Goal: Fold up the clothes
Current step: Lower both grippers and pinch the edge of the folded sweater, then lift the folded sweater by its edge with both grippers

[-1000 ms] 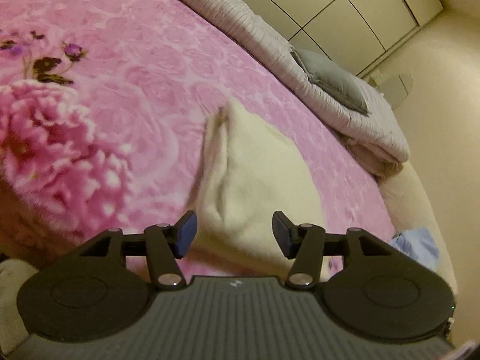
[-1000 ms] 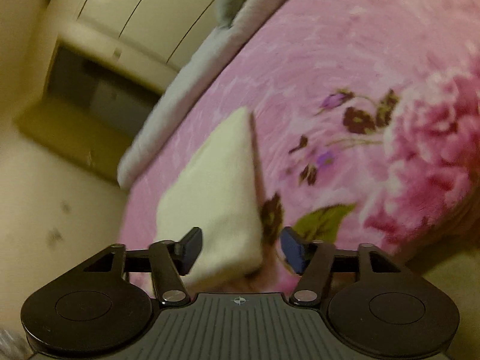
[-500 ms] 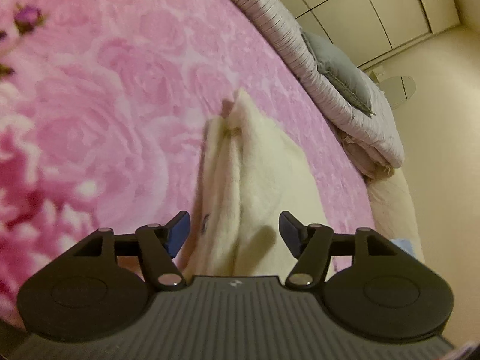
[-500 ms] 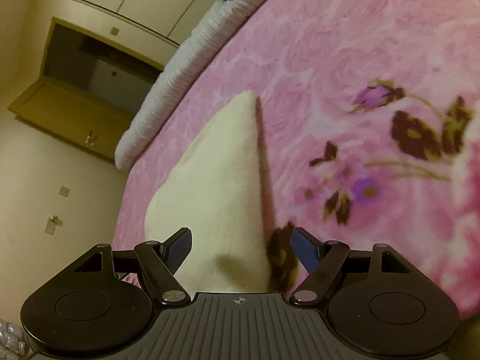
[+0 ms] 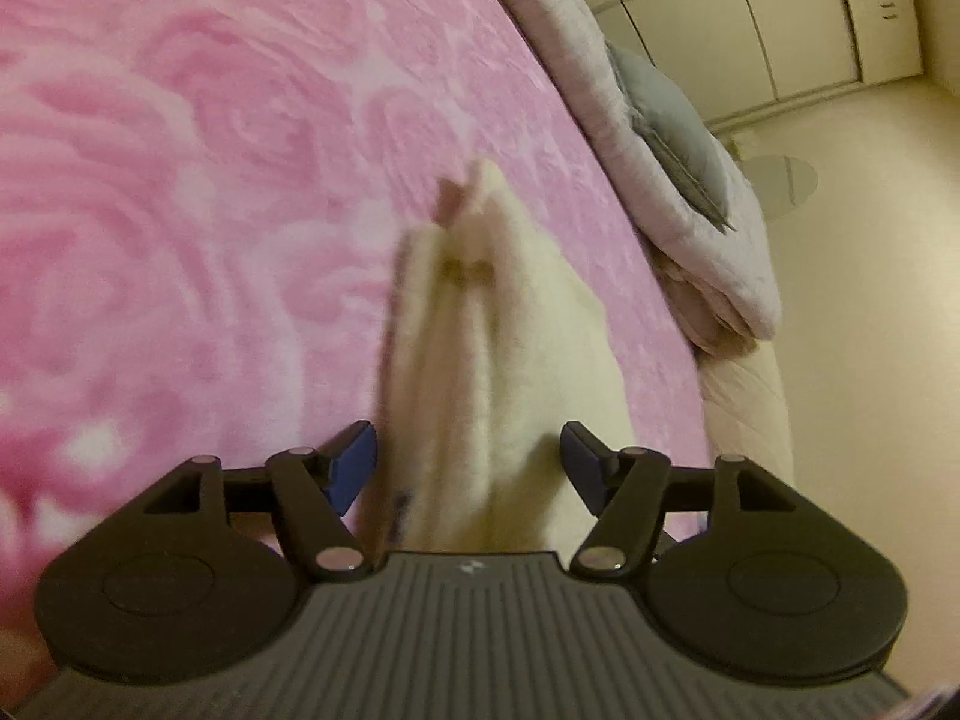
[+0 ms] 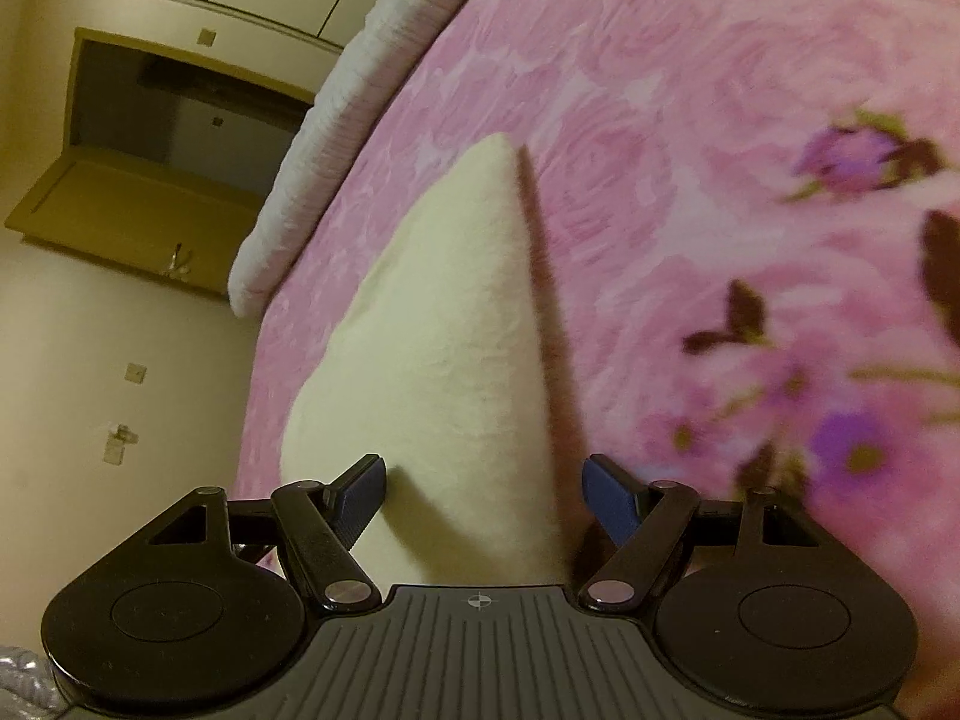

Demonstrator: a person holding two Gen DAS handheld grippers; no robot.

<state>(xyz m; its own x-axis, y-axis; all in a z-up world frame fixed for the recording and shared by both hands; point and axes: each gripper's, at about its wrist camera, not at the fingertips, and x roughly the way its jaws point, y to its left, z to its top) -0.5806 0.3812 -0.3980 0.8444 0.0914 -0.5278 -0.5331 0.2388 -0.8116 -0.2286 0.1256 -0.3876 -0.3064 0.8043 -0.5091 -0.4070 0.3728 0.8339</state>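
Both claws, left claw (image 5: 468, 462) and right claw (image 6: 483, 492), have advanced, released, straddling the cream garment (image 6: 456, 324); clench evenly on all layers.

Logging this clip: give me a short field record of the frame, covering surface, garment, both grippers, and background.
surface: pink floral blanket on a bed
garment: cream fleece garment, folded, lying on the blanket
left gripper: open, fingers either side of the garment's near end
right gripper: open, straddling the garment's near edge
contact: not gripping; touch cannot be told
background: rolled quilt, grey pillow, wardrobe doors
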